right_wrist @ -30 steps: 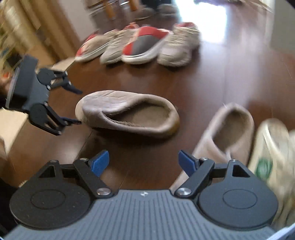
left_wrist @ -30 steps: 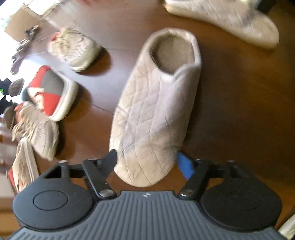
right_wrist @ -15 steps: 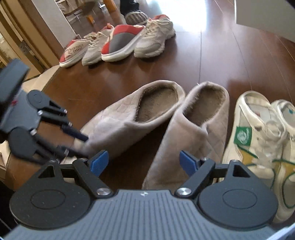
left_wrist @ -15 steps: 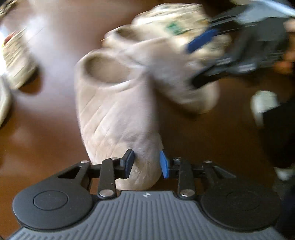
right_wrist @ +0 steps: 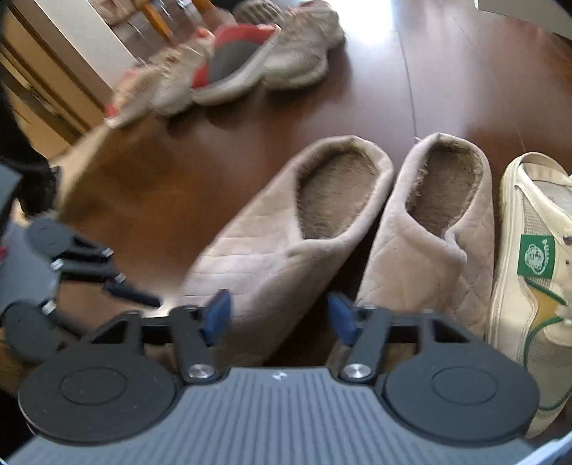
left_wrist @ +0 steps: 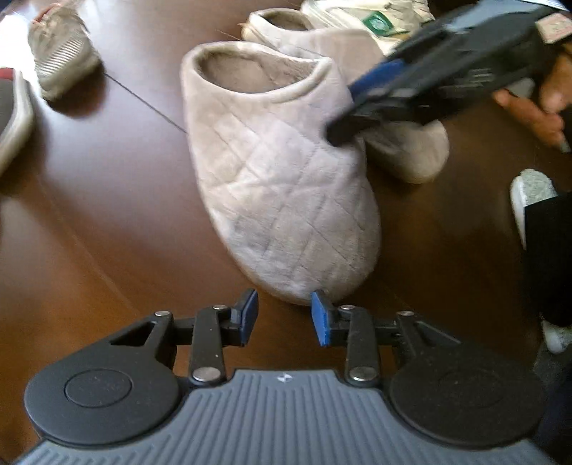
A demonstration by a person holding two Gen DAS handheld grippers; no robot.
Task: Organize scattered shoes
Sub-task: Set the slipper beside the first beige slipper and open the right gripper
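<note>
left gripper (left_wrist: 282, 318): jaws clenched, nothing gripped | right gripper (right_wrist: 280, 318): jaws just narrowed, straddling beige quilted fabric slipper (right_wrist: 282, 246), contact unclear | twin slipper (right_wrist: 434, 232): touching at 3 o'clock

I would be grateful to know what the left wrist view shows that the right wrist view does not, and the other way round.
Left wrist only: a person's light-coloured footwear and dark trouser leg at the right edge.
Right wrist only: the whole row of four shoes; the left view catches just two at its edge.
Both: the two quilted beige slippers side by side, the white sneaker with a green label, and the dark wooden floor.
</note>
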